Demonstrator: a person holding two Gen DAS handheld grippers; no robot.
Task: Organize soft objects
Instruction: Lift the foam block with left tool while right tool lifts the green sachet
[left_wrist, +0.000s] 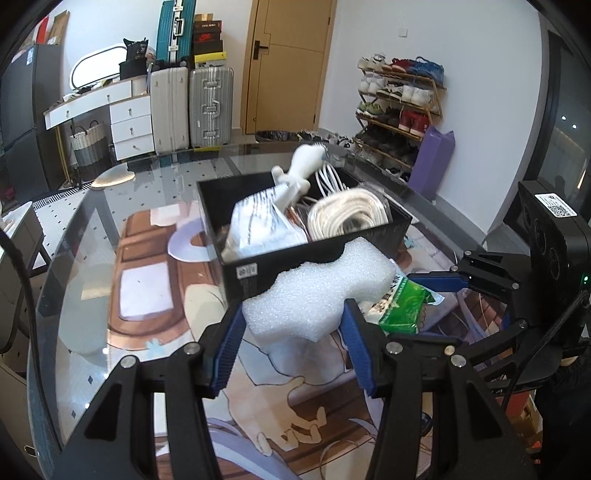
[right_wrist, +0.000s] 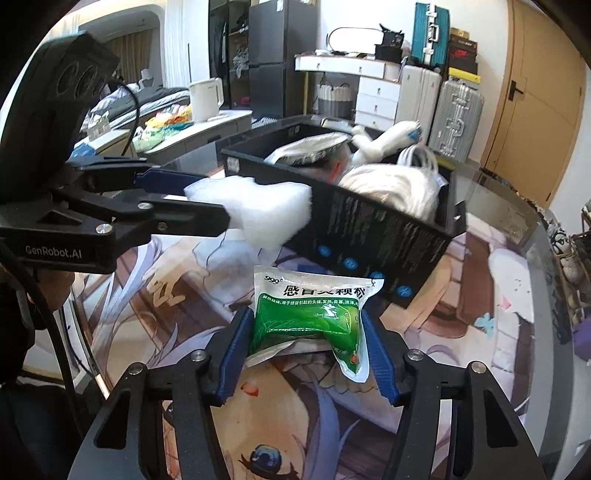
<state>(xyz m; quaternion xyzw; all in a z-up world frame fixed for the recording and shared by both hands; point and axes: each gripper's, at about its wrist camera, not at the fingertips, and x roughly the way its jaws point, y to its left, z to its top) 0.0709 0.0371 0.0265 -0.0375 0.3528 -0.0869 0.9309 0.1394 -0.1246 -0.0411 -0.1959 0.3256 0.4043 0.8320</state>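
My left gripper (left_wrist: 293, 325) is shut on a white foam block (left_wrist: 325, 291) and holds it against the near wall of a black box (left_wrist: 258, 269); the block also shows in the right wrist view (right_wrist: 255, 214). My right gripper (right_wrist: 304, 332) is shut on a green and white medicine pouch (right_wrist: 314, 314), held above the table just in front of the box (right_wrist: 369, 229). The pouch shows in the left wrist view (left_wrist: 402, 302). The box holds a coiled white cable (left_wrist: 347, 214), a white plastic bag (left_wrist: 258, 225) and a white plush toy (left_wrist: 303, 166).
The box stands on a glass table (left_wrist: 92, 240) over a printed mat (right_wrist: 184, 291). Suitcases (left_wrist: 210, 107), a white dresser (left_wrist: 129, 118) and a shoe rack (left_wrist: 399, 107) stand behind the table. A white kettle (right_wrist: 205, 98) sits on a side counter.
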